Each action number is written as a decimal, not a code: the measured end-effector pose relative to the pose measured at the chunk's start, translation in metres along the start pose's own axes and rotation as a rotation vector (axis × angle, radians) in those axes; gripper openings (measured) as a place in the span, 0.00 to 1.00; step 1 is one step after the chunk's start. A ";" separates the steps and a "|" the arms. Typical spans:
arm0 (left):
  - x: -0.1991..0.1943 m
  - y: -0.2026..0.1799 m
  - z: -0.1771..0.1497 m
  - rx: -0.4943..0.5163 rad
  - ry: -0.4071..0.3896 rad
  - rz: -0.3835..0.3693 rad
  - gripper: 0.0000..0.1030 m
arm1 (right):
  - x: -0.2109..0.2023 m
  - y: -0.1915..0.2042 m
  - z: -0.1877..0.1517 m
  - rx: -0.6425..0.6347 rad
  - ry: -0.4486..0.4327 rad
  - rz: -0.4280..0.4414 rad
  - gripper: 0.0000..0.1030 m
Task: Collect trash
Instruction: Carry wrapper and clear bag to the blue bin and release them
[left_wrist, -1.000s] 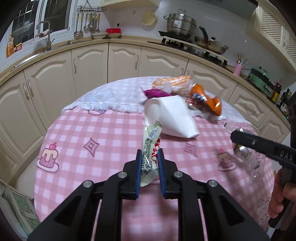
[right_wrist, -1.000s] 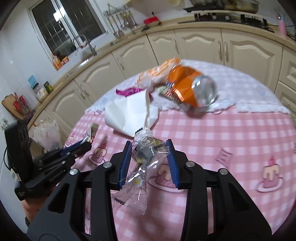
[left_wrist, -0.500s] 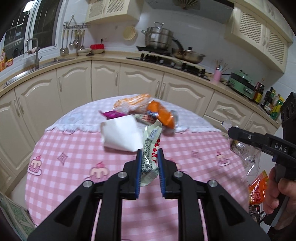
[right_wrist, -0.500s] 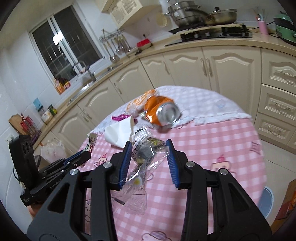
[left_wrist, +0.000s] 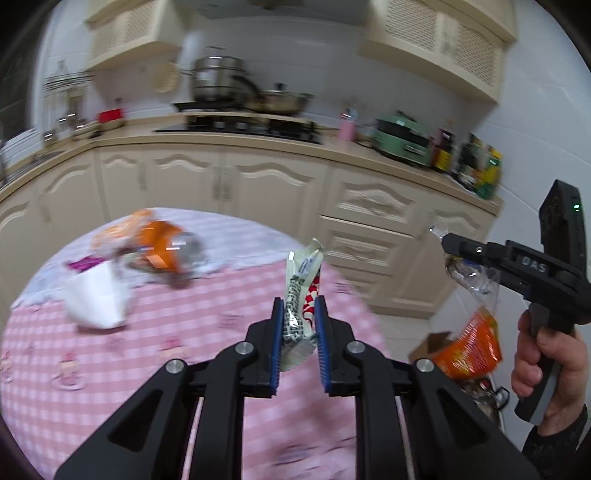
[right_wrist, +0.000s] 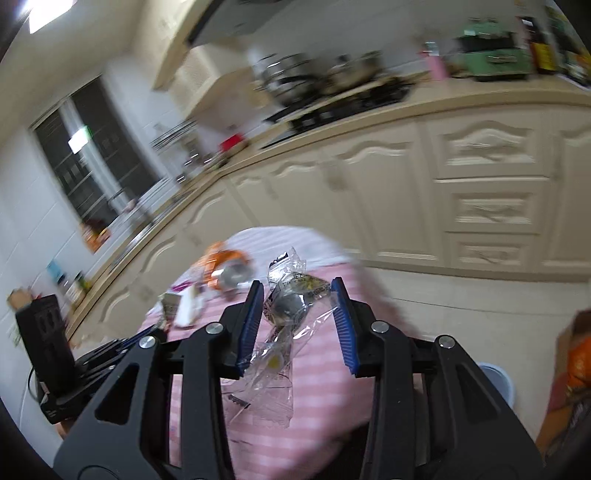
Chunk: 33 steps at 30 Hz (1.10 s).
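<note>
— Crinkled white wrapper (left_wrist: 301, 295) pinched upright between the blue pads of the left gripper (left_wrist: 299, 321), top end poking up past the fingertips, lifted clear of the pink checked tablecloth (left_wrist: 110, 369). Seen that from the other side?

— Hardly. From the right wrist only the dark body of the left tool low at the edge, wrapper too small and blurred to make out. Clear cellophane bag (right_wrist: 291, 314) clamped in the right gripper (right_wrist: 297, 306) instead, crumpled with something silvery inside, loose tail hanging down below the pads over the near edge of the table.

— Same bag visible from the left wrist too, well off to the side, dangling from the black fingers with a hand (left_wrist: 546, 362) wrapped round the handle. Beyond the table edge there, over the floor.

— Anything under it?

— Orange packet (left_wrist: 467, 349) and a brown cardboard box (left_wrist: 432, 343) down low, just beneath the bag. From the right wrist only an orange and brown smear at the edge of view.

— Left on the table?

— Orange can (left_wrist: 162, 249) on its side, white paper cone (left_wrist: 96, 302), purple scrap (left_wrist: 85, 263), all bunched at the far part of the cloth. From the right wrist just the can's silver end and a sliver of white, mostly hidden behind the fingers.

— Background?

— Cream cabinets (right_wrist: 369, 184), pots (left_wrist: 218, 83) on the stove, green appliance (left_wrist: 402, 140) on the counter; dark window only in the right view. Heavy blur in both.
</note>
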<state>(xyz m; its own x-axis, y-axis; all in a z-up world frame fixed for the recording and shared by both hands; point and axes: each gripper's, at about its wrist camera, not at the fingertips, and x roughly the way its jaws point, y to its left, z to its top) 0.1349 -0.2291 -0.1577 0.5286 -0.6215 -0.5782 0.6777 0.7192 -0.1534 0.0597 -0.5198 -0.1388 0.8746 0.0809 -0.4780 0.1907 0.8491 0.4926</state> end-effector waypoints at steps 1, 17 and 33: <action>0.007 -0.014 0.000 0.019 0.007 -0.022 0.15 | -0.005 -0.014 -0.001 0.019 -0.006 -0.024 0.36; 0.151 -0.175 -0.039 0.159 0.269 -0.233 0.15 | -0.032 -0.211 -0.061 0.310 0.070 -0.277 0.36; 0.291 -0.212 -0.115 0.137 0.573 -0.209 0.52 | 0.047 -0.321 -0.136 0.602 0.303 -0.305 0.75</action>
<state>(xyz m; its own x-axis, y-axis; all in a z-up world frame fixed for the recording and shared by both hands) 0.0865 -0.5271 -0.3858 0.0454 -0.4517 -0.8910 0.8165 0.5307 -0.2275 -0.0213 -0.7174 -0.4183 0.5987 0.1013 -0.7945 0.6934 0.4310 0.5775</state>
